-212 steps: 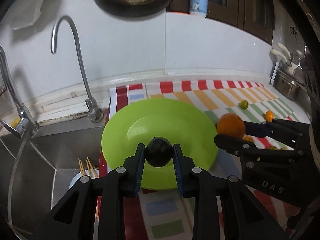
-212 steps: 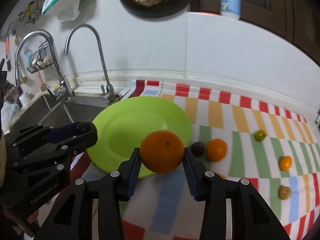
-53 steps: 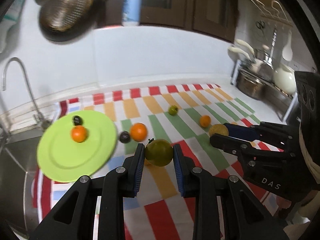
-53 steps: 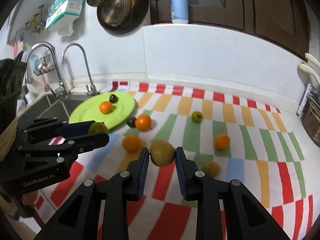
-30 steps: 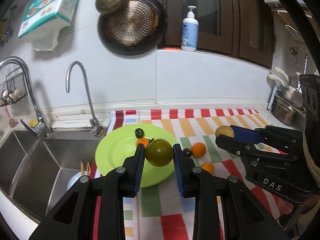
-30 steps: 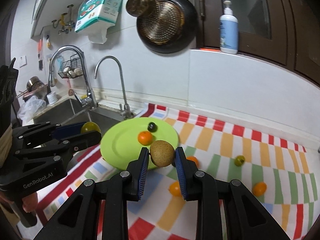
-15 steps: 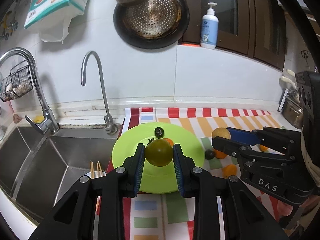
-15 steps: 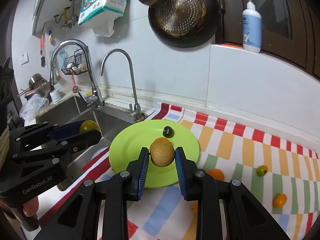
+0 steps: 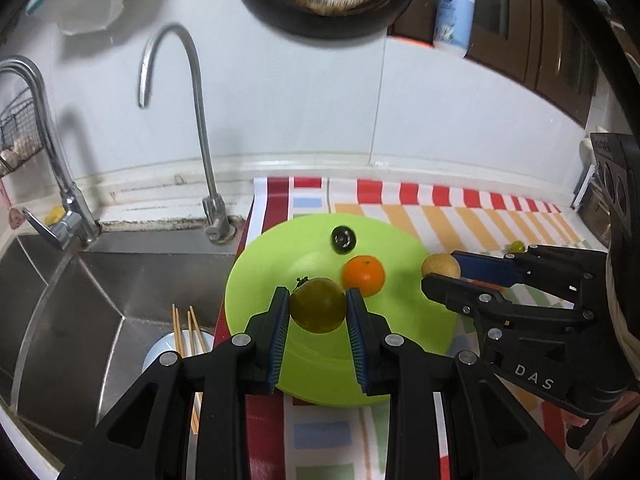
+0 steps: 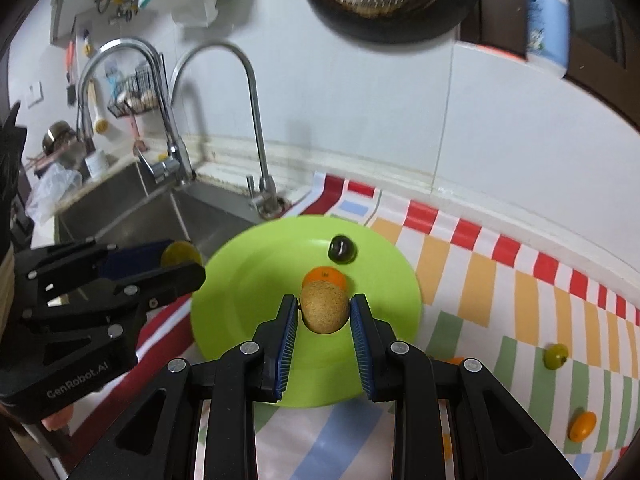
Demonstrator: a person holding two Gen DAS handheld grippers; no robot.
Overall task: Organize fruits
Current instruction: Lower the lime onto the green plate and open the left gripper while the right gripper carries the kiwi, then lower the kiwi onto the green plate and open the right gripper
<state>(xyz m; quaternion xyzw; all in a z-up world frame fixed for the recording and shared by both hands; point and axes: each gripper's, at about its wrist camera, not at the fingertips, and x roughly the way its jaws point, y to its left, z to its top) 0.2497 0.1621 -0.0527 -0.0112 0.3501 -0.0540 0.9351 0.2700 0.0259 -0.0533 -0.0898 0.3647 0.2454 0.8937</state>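
Green tomato (image 9: 318, 309), round, smooth, stem attached

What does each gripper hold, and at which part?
Left gripper: olive-green fruit, pinched at its two sides. Right gripper: brown fruit, also at its sides.

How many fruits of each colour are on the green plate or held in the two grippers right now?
Orange fruit, on the plate: 1
Dark fruit, on the plate: 1
Olive-green fruit, in the left gripper: 1
Brown fruit, in the right gripper: 1
Total: 4
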